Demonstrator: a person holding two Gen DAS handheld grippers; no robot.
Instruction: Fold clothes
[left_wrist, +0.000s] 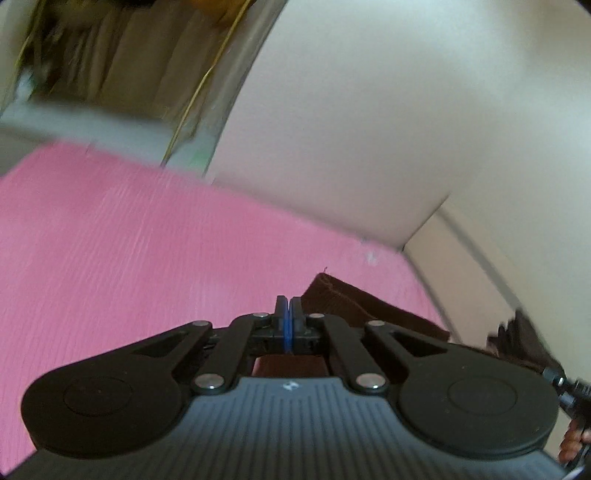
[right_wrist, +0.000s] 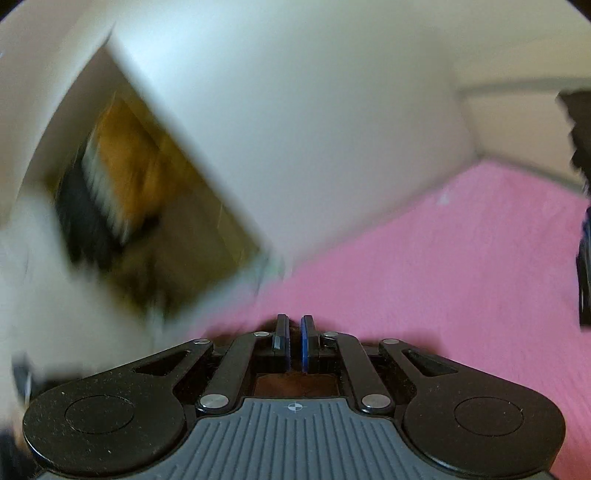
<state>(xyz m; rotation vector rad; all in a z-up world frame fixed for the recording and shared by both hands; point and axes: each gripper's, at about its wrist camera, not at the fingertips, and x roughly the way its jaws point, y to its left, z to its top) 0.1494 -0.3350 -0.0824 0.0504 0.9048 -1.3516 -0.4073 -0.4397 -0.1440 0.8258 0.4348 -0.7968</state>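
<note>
A dark brown garment (left_wrist: 354, 299) hangs from my left gripper (left_wrist: 290, 306) over a pink mat (left_wrist: 110, 258); it shows to the right of the fingers and under them. The blue pads are pressed together on the cloth. My right gripper (right_wrist: 294, 332) is nearly closed, with brown cloth (right_wrist: 295, 386) pinched between the pads and seen below them, above the pink mat (right_wrist: 443, 277). The other gripper shows as a dark shape at the right edge of the right wrist view (right_wrist: 583, 258). Both views are blurred by motion.
A white wall (left_wrist: 369, 110) rises beyond the mat, meeting a pale skirting at the right (left_wrist: 480, 258). A doorway with dark and orange objects (right_wrist: 129, 184) lies to the left. A yellow cord (left_wrist: 199, 92) hangs near the doorway.
</note>
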